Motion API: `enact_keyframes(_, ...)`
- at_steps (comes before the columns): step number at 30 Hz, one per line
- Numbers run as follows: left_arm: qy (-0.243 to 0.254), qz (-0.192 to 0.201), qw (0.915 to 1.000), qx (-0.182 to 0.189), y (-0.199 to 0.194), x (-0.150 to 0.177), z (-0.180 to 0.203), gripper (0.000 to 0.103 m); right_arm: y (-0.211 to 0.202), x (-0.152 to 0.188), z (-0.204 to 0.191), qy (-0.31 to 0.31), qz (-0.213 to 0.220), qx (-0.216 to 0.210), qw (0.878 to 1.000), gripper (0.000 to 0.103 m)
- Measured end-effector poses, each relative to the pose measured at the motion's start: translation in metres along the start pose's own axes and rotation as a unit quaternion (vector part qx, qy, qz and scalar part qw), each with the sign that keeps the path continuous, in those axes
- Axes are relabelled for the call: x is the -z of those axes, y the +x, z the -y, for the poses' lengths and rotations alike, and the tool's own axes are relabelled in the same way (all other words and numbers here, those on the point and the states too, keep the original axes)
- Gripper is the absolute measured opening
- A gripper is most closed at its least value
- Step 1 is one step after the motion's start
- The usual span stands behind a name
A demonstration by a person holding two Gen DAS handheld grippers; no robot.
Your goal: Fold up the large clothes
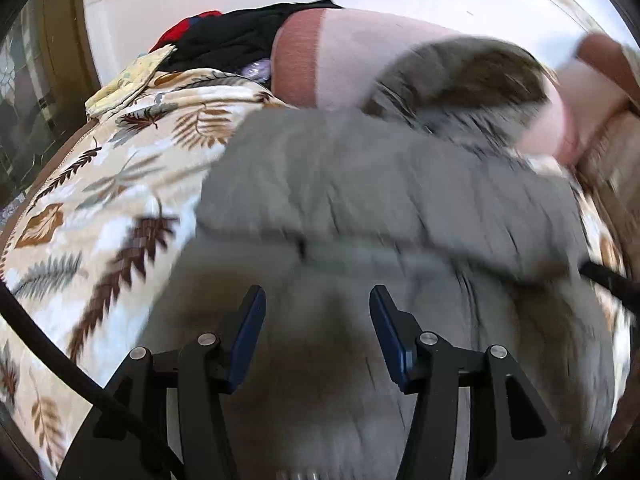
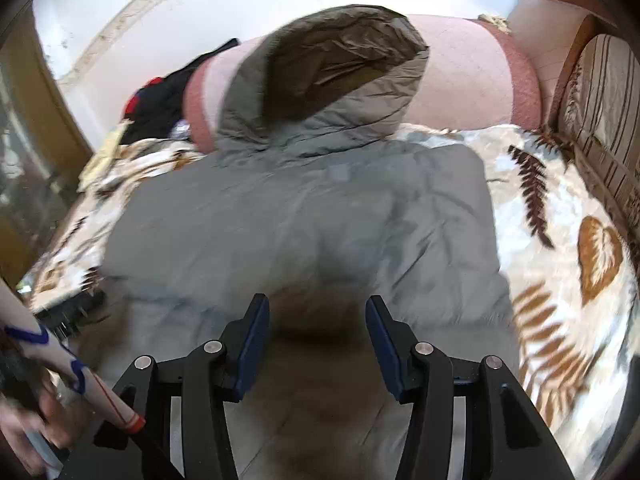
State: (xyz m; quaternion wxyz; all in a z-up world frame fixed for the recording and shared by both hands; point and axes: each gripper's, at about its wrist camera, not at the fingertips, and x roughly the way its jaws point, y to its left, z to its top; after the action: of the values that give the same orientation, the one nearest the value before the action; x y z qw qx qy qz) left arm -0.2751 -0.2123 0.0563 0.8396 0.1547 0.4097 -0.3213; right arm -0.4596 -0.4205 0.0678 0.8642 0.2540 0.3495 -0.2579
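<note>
A grey padded jacket [image 1: 380,184] lies flat on a bed, its hood [image 1: 460,76] lying up against a pink bolster. The left wrist view is blurred. My left gripper [image 1: 317,294] hovers over the jacket's near part, open, with nothing between its blue pads. In the right wrist view the same jacket [image 2: 300,216] fills the middle, and the hood [image 2: 332,64] shows its brown lining. My right gripper [image 2: 317,302] is open over the jacket's lower part and holds nothing. Both grippers cast dark shadows on the fabric beneath them.
A leaf-patterned blanket [image 2: 560,240] covers the bed. The pink bolster [image 2: 472,80] lies along the far side, with a pile of black and red clothes [image 1: 240,40] at its left end. A striped cushion [image 2: 600,100] stands at right. A person's sleeve [image 2: 40,340] shows at lower left.
</note>
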Motion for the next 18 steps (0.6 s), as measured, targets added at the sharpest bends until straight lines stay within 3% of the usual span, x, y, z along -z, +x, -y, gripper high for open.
enact_keyframes(6, 0.009, -0.008, 0.9999, -0.012, -0.035, 0.077, 0.009, 0.053, -0.032, 0.048, -0.014, -0.001, -0.015, -0.026, 1.000, 0.055)
enact_keyframes(9, 0.012, 0.001, 0.9996, -0.026, -0.047, 0.104, 0.006, 0.053, -0.049, 0.083, -0.020, -0.021, -0.019, -0.005, 1.000, 0.055)
enact_keyframes(11, 0.014, 0.002, 0.9990, -0.042, -0.048, 0.120, 0.002, 0.053, -0.055, 0.105, -0.019, -0.026, -0.029, 0.005, 0.999, 0.055)
enact_keyframes(14, 0.005, -0.017, 0.9992, -0.036, -0.040, 0.131, -0.005, 0.054, -0.055, 0.136, -0.017, -0.021, -0.053, 0.015, 0.998, 0.055)
enact_keyframes(18, 0.022, -0.004, 0.9986, -0.048, -0.044, 0.140, 0.000, 0.055, -0.049, 0.168, -0.017, -0.026, -0.075, 0.036, 0.996, 0.055)
